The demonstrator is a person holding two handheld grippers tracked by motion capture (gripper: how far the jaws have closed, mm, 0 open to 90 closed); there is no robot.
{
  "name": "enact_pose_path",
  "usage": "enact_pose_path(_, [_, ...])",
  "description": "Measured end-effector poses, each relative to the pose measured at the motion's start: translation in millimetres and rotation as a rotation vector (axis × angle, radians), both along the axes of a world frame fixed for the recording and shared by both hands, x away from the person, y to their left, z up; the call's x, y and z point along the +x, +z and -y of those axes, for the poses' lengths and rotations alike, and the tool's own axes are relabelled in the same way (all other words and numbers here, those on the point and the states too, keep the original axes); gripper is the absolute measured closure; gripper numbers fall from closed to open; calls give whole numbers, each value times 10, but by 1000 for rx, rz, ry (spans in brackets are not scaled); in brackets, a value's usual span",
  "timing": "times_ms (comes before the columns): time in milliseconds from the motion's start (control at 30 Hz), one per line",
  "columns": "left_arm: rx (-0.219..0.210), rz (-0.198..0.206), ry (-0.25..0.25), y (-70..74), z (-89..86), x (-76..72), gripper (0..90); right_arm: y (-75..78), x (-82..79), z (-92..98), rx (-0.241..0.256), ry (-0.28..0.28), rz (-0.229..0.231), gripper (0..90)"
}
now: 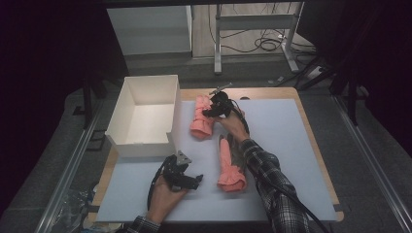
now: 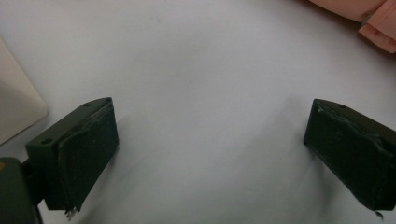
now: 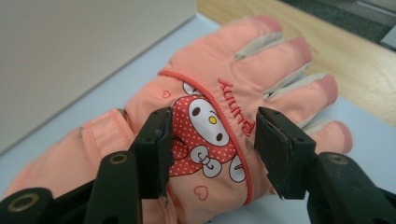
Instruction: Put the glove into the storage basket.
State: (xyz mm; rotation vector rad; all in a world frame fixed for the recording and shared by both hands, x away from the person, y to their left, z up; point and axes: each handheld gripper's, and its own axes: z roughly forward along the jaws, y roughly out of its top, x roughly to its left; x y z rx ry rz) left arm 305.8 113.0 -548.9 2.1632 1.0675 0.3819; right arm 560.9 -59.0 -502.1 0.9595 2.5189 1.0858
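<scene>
Two pink gloves lie on the white table mat. The far glove lies flat beside the white box; its back carries a bunny picture and the word "Bunny". My right gripper hovers over this glove, open, its jaws straddling the picture without closing on the fabric. The near glove lies by the right forearm. My left gripper rests low at the front left, open, with bare mat between its jaws. A corner of the near glove shows at the upper right.
The open white box stands at the mat's left rear, its corner close to my left gripper. A wooden table edge runs behind the far glove. Cables and a metal frame lie on the floor beyond.
</scene>
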Motion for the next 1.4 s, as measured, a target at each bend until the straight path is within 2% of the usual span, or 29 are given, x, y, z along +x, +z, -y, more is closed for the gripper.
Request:
enact_pose_path(67, [0, 0, 0, 0, 0, 0, 30, -56, 17, -18, -18, 0, -11, 466])
enact_pose_path(167, [1, -2, -1, 2, -1, 0, 30, -101, 51, -9, -8, -2, -43, 506])
enact_pose_path(267, [1, -2, -1, 2, 0, 1, 30, -127, 63, -6, 6, 2, -70, 607])
enact_pose_path(367, [1, -2, -1, 1, 0, 0, 30, -139, 58, -20, 11, -2, -84, 751])
enact_pose_path(500, [1, -2, -1, 2, -1, 0, 30, -102, 31, -49, -20, -3, -71, 853])
enact_pose_path(600, [0, 0, 0, 0, 0, 0, 30, -62, 10, -40, -18, -13, -71, 870])
enact_pose_path(767, [0, 0, 0, 0, 0, 0, 30, 15, -10, 33, 25, -16, -83, 873])
enact_pose_path(1133, [0, 0, 0, 0, 0, -1, 30, 271, -205, 118, 71, 59, -62, 872])
enact_pose_path(1400, [2, -1, 0, 1, -1, -1, 30, 477, -335, 243, 110, 95, -68, 871])
